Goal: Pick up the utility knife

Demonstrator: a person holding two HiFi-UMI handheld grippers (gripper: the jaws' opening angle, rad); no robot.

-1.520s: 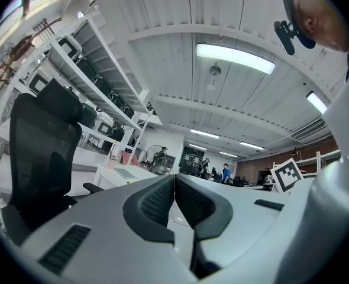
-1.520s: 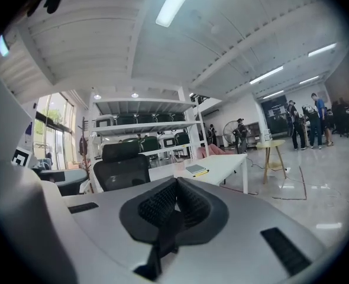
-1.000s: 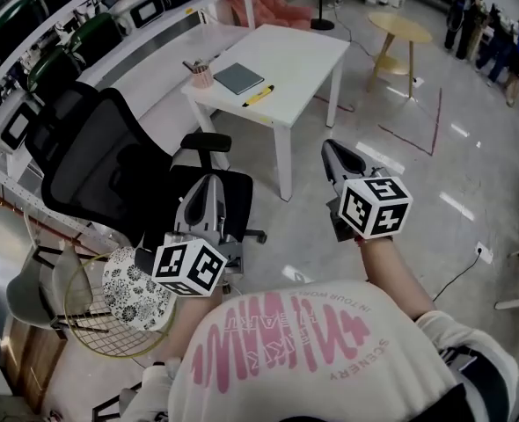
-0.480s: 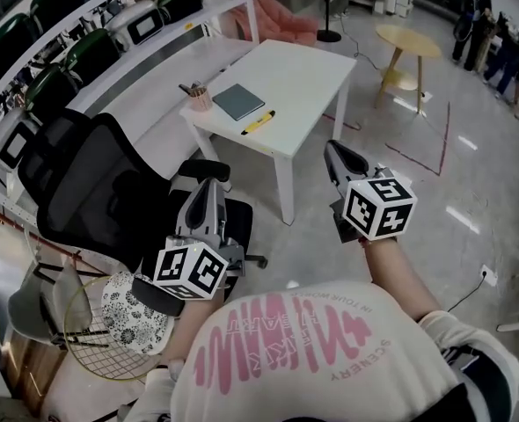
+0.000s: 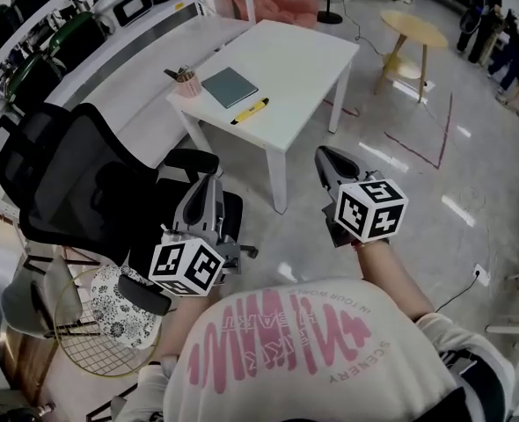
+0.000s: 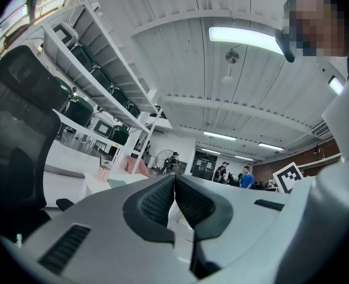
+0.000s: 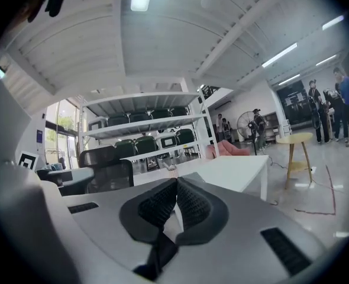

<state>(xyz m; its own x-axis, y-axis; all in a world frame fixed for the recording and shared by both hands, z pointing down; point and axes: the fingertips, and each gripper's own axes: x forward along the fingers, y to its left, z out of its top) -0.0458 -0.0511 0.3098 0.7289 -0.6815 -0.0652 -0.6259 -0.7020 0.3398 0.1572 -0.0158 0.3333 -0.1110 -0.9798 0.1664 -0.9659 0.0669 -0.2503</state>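
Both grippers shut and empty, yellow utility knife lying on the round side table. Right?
No. The utility knife lies on the white table, beside the notebook, not on the round side table; the head view shows it. The left gripper and right gripper are indeed shut and empty.

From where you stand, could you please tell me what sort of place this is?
Probably an open-plan workshop or lab office: a white table with a notebook and yellow utility knife, a black mesh office chair, and white shelving stacked with dark cases along the wall.
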